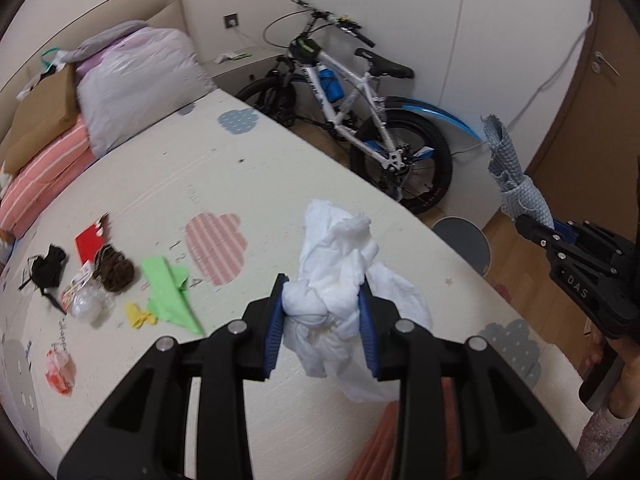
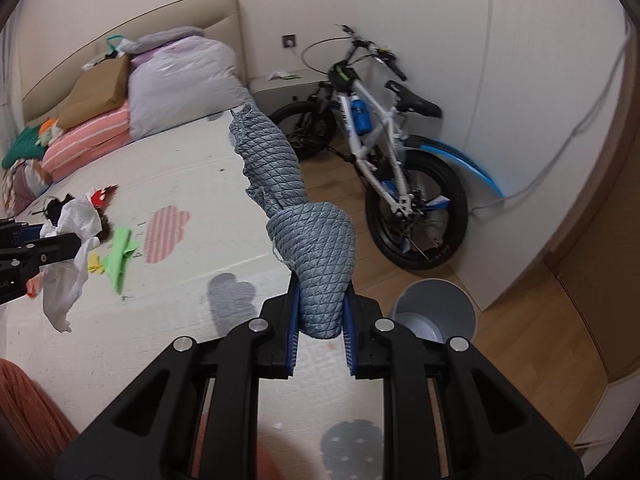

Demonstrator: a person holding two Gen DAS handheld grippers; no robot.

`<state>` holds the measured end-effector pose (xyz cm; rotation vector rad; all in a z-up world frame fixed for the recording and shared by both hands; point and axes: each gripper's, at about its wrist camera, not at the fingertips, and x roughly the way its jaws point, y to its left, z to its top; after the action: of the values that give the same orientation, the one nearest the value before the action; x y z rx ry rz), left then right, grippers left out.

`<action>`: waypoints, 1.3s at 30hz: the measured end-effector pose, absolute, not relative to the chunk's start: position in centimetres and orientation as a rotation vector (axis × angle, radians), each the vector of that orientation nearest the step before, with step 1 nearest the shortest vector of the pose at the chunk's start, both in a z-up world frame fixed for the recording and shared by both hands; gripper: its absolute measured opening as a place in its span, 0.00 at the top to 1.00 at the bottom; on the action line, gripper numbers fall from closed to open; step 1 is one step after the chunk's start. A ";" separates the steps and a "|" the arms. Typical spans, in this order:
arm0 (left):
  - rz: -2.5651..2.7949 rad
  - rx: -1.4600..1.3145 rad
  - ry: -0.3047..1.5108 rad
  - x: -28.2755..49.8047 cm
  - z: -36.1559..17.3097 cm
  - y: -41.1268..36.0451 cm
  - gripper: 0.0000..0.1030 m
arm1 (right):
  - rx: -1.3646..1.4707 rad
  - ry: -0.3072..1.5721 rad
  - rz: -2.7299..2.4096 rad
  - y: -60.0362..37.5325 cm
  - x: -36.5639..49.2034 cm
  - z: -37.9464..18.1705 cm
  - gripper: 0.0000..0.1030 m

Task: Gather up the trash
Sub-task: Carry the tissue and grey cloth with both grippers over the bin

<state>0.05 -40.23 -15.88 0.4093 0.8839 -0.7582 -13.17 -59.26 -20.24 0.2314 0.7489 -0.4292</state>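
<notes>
We angled both claws downward: left claw (image 1: 324,312) gripped a white bag (image 1: 340,280), right claw (image 2: 320,320) gripped a grey cloth (image 2: 312,240); "DAS" marked the right claw.

My left gripper (image 1: 322,312) is black with blue jaws, and between them is a plain white tissue wad (image 1: 340,280). My right gripper (image 2: 320,320) has the same black and blue, around a grey-blue cloth (image 2: 312,236) with a quilted diamond pattern. The bed cover (image 1: 240,184) is cream with pink-striped and grey dotted clouds. On it lie a bright green paper (image 1: 172,296), a yellow scrap (image 1: 140,314), a red card (image 1: 90,240) and a black tangle (image 1: 46,268). The bin (image 2: 434,308) is grey. The bicycle (image 1: 352,108) is white with blue mudguards.
</notes>
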 end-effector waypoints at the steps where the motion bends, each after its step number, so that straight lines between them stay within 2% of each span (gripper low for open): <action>1: -0.779 0.426 0.881 -0.3 -15.9 -41.6 0.68 | 0.247 0.750 -0.454 -60.5 -14.0 -20.7 0.84; 12: -0.980 0.538 0.890 -2.5 -20.7 -54.9 0.68 | 0.362 0.761 -0.702 -71.3 -18.7 -27.6 0.84; 17: -1.045 0.585 0.886 -2.9 -23.4 -59.9 0.68 | 0.410 0.728 -0.743 -75.4 -17.8 -30.7 0.84; 23: -1.103 0.614 0.878 -2.8 -26.3 -66.0 0.67 | 0.341 0.684 -0.741 -79.1 -15.5 -31.3 0.83; 32: -1.135 0.667 0.924 -2.7 -32.4 -72.2 0.68 | 0.415 0.803 -0.738 -82.3 -15.1 -39.2 0.83; 39: -1.142 0.683 0.992 -2.9 -36.0 -73.8 0.67 | 0.463 0.803 -0.711 -83.0 -15.8 -40.6 0.83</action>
<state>-2.92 -73.77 -35.97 0.6827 0.9918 -1.1423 -15.81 -83.04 -40.57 0.4627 0.8034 -0.7107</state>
